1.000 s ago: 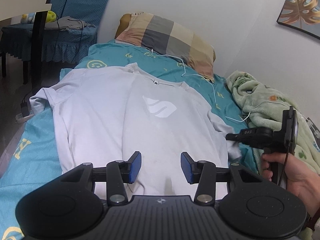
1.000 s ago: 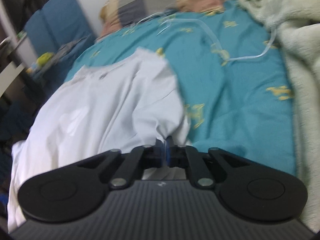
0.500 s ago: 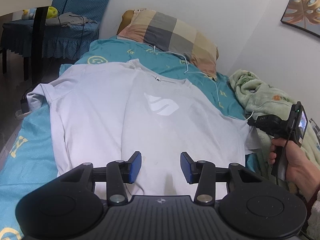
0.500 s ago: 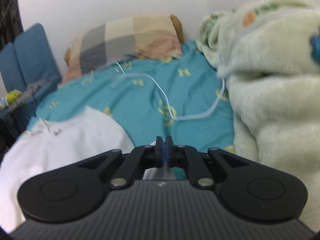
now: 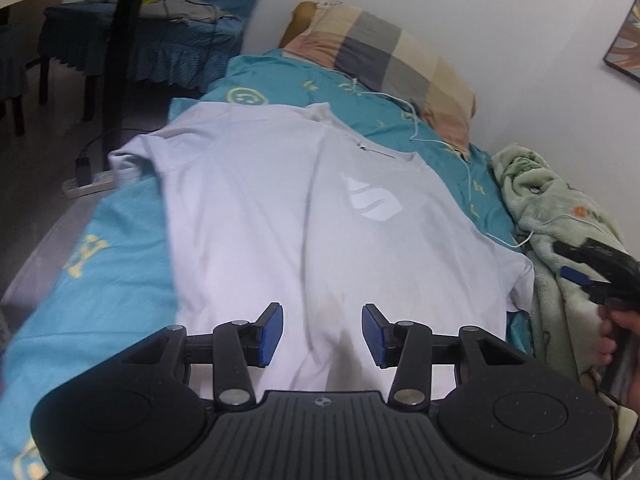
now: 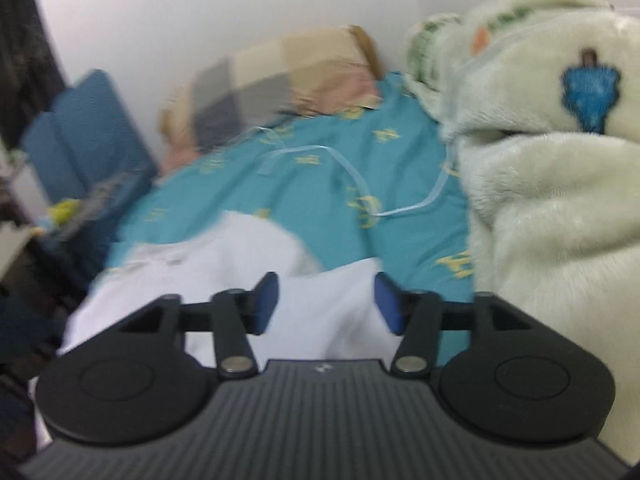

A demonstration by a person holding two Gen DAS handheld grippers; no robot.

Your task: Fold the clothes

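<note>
One white T-shirt (image 5: pixel 288 216) is seen spread flat and face up on the bed (image 5: pixel 100 280), collar toward the single checked pillow (image 5: pixel 384 52), with one sleeve hanging over the bed's left edge and the other lying beside the one green blanket (image 5: pixel 560 216). No fold is visible in it. The left gripper (image 5: pixel 322 334) is held above the hem with its jaws wide and nothing between them. The right gripper (image 6: pixel 326 306) is likewise held wide and empty, just over the right sleeve (image 6: pixel 340 280) next to the blanket. The shirt is judged to be light, thin and limp: it will sag and crease when lifted and will slide easily on the sheet. It is best pinched at edges, at the sleeve seam or shoulder and at the matching hem corner. One white cable (image 5: pixel 440 140) is also seen trailing across the sheet near the collar.
</note>
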